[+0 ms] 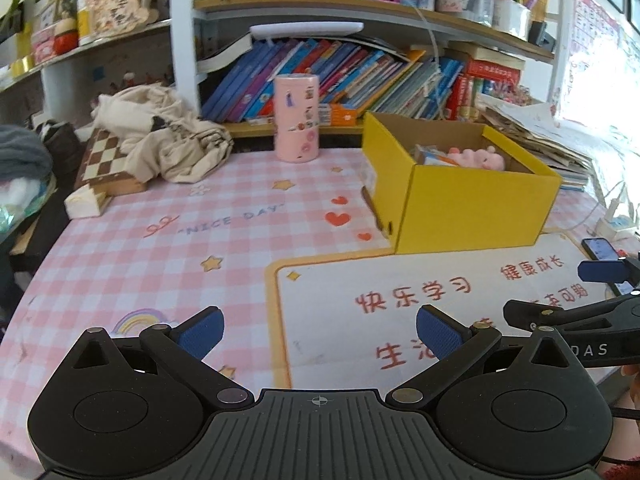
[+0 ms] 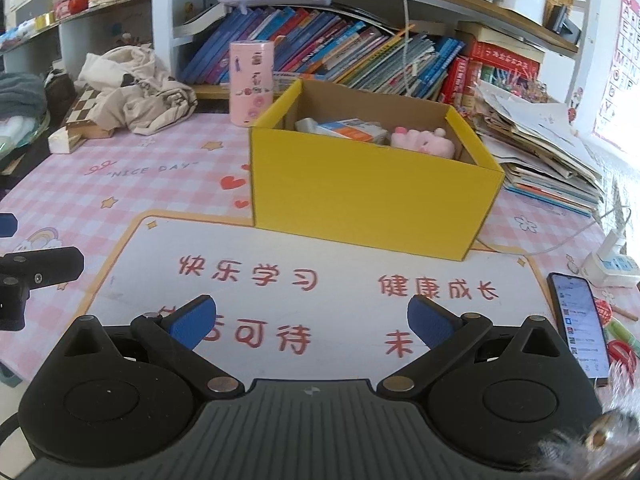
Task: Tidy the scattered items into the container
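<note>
Now, both tools are empty and low over the counter.

Left tool (image 1: pixel 318 334): its blue pads stand wide apart, with nothing between them. It hangs over the white panel of the mat, near its left border.

Right tool (image 2: pixel 312 324): also spread wide and holding nothing. It hangs over the middle of the same white panel.

Container: the yellow box (image 2: pixel 372 196) stands open on the counter (image 1: pixel 140 248), straight ahead of the right tool, and ahead and to the right of the left tool. Its long axis runs away from the camera and a little to the left.

Inside the container: a pink plush toy (image 2: pixel 422 142) at the right and a small blue and orange carton (image 2: pixel 350 128) at the left are already lying there.

Scattered items: on the pink mat near the tools I see no loose small item. A pink cylinder (image 1: pixel 296 118) stands upright behind the box at the left; a phone (image 2: pixel 580 320) lies just right of the right tool. If these belong to the task I cannot tell.

Nearer hand: the right one is nearer to the box and to the phone; the left one is nearer to the cylinder.

Judgement: the tidying looks almost finished.
</note>
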`<act>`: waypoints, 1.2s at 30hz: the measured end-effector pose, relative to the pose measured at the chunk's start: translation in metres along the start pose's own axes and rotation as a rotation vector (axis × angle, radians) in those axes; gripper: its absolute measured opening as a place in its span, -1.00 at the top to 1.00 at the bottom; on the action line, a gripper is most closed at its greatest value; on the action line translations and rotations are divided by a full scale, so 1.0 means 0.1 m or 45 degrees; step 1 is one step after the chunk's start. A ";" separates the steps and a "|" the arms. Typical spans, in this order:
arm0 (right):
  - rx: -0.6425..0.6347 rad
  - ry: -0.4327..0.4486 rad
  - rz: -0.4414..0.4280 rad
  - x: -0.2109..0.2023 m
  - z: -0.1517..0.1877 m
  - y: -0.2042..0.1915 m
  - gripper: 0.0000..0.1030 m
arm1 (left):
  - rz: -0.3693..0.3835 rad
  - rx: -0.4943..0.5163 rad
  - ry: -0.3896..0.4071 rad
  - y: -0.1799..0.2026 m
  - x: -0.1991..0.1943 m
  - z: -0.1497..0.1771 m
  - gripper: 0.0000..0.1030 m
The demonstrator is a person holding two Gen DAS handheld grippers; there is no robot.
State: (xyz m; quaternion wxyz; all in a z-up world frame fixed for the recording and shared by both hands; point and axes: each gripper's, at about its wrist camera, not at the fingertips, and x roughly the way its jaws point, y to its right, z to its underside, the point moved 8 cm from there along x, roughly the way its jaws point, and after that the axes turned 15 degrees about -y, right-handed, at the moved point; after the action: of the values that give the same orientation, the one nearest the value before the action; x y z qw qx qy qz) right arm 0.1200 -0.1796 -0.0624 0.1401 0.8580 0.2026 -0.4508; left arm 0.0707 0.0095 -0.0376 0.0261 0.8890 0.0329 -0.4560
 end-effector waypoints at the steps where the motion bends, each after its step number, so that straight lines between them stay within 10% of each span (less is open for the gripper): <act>1: -0.008 0.000 -0.002 0.00 0.00 -0.03 -1.00 | -0.004 -0.011 -0.004 -0.03 0.00 0.02 -1.00; 36: -0.072 -0.009 -0.014 -0.01 -0.01 -0.29 -1.00 | -0.001 -0.070 -0.021 -0.27 -0.02 0.15 -1.00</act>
State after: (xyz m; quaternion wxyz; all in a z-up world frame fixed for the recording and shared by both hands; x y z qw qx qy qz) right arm 0.1069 -0.1542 -0.0629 0.1626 0.8509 0.2194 -0.4487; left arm 0.0550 0.0351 -0.0447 0.0506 0.8840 0.0457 -0.4624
